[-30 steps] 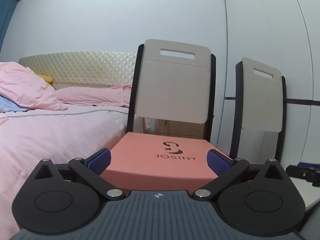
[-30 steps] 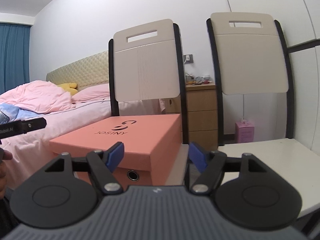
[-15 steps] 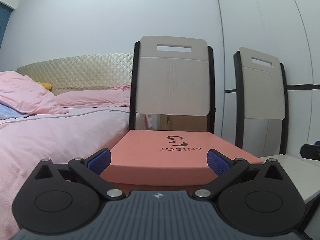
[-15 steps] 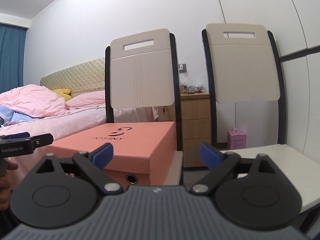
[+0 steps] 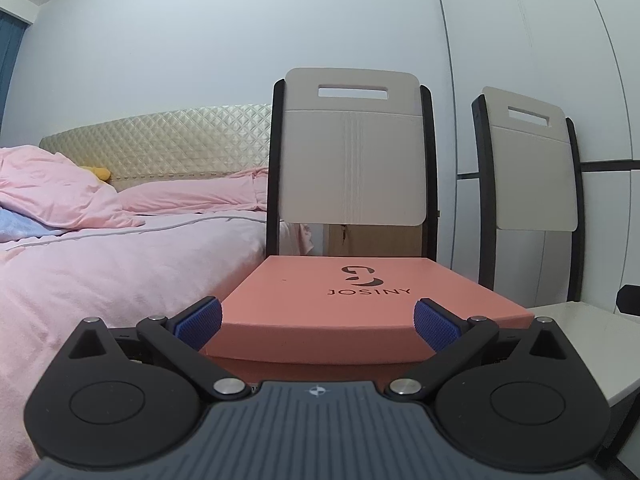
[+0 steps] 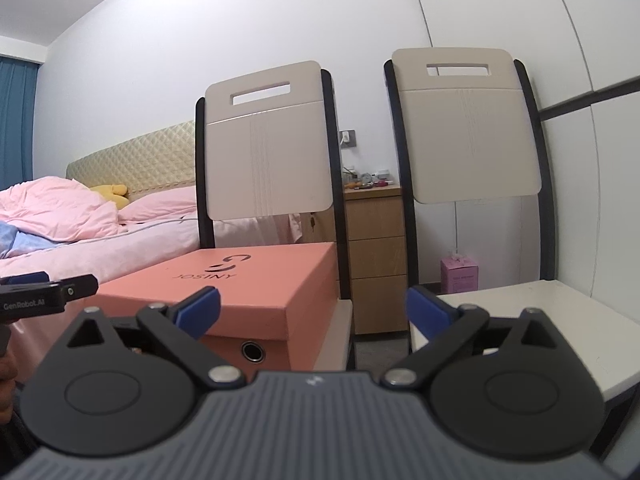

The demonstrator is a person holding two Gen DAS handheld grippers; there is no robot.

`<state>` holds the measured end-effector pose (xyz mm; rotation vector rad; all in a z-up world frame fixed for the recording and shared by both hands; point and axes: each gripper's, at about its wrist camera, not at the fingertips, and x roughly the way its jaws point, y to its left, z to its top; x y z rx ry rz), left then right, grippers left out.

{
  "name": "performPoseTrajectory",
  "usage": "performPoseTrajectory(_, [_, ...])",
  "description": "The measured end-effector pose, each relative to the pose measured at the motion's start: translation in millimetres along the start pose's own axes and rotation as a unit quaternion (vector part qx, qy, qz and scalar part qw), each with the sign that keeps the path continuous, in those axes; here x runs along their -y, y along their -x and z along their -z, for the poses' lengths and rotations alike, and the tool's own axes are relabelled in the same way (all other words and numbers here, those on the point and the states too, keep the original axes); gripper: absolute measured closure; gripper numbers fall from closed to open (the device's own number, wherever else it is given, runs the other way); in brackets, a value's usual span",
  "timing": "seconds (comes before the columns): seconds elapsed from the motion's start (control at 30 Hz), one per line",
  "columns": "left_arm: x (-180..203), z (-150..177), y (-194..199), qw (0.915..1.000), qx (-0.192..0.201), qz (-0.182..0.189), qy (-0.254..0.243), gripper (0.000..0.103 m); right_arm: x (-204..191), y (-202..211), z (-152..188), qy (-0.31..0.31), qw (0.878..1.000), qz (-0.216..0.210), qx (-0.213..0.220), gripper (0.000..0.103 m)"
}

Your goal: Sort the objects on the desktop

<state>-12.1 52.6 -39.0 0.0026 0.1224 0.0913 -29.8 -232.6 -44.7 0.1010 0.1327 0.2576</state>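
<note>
A salmon-pink shoebox (image 5: pixel 352 300) marked JOSINY lies closed on the seat of the left chair (image 5: pixel 352 148). My left gripper (image 5: pixel 318 324) is open and empty, level with the box's near edge, its blue pads wide apart on either side. In the right wrist view the same shoebox (image 6: pixel 248 280) sits left of centre. My right gripper (image 6: pixel 313 309) is open and empty, facing the gap between the two chairs. The left gripper's tip (image 6: pixel 44 298) shows at the left edge.
A second chair (image 6: pixel 464 128) with a white seat (image 6: pixel 520 320) stands to the right. A bed with pink bedding (image 5: pixel 100 256) lies to the left. A wooden nightstand (image 6: pixel 376 256) and a small pink box (image 6: pixel 460 276) stand behind, by the wall.
Both grippers have tilted up and shifted slightly. My right gripper's jaws have opened wider. The shoebox has not moved.
</note>
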Motion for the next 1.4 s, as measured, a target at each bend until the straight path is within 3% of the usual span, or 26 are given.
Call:
performPoseTrajectory(0.63, [3, 6, 1, 1.0000, 0.000, -0.005, 0.004, 0.000, -15, -12, 5, 0.013, 1.000, -0.013, -0.017, 0.000])
performPoseTrajectory(0.83, [-2, 5, 1, 0.9998, 0.001, -0.005, 0.021, 0.000, -12, -14, 6, 0.005, 1.000, -0.001, -0.021, 0.000])
performPoseTrajectory(1.4, [2, 7, 2, 1.0000, -0.002, -0.001, 0.009, 0.000, -9, -12, 5, 0.007, 1.000, 0.016, -0.021, 0.000])
